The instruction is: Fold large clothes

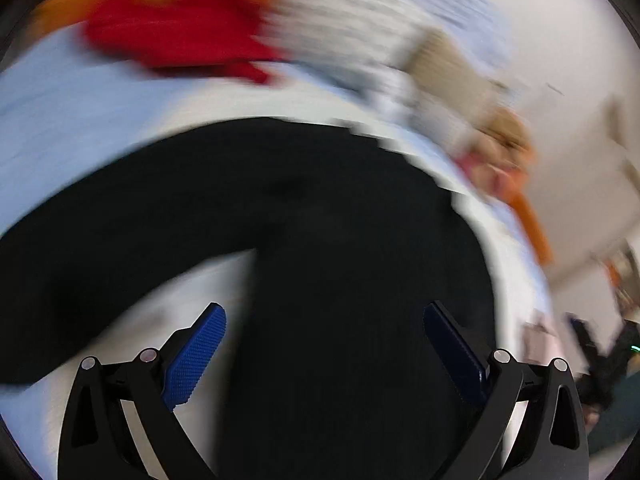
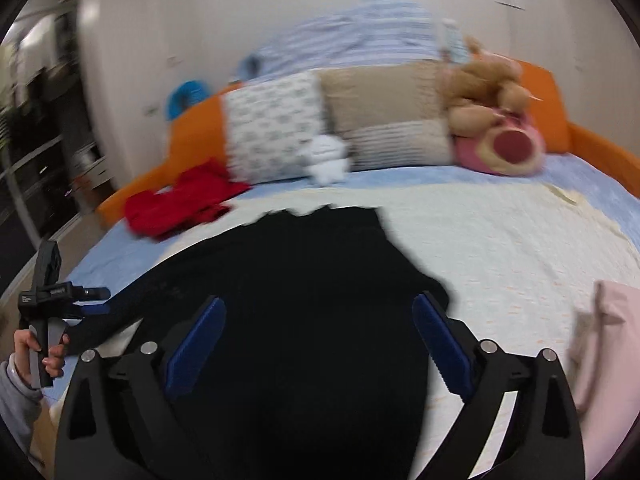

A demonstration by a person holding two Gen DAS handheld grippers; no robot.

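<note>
Black hand-held gripper [image 2: 316, 308] arms, blue ribbed pads [image 2: 196, 352], silver pivot screws, grey sleeve [image 2: 16, 390].

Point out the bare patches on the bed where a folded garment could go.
Widest free patch: the cream blanket right of the black garment, bounded behind by the pink plush and in front by the pink garment. A narrower strip lies between the black garment and the pillows. Crowded: the left, around the red garment.
</note>
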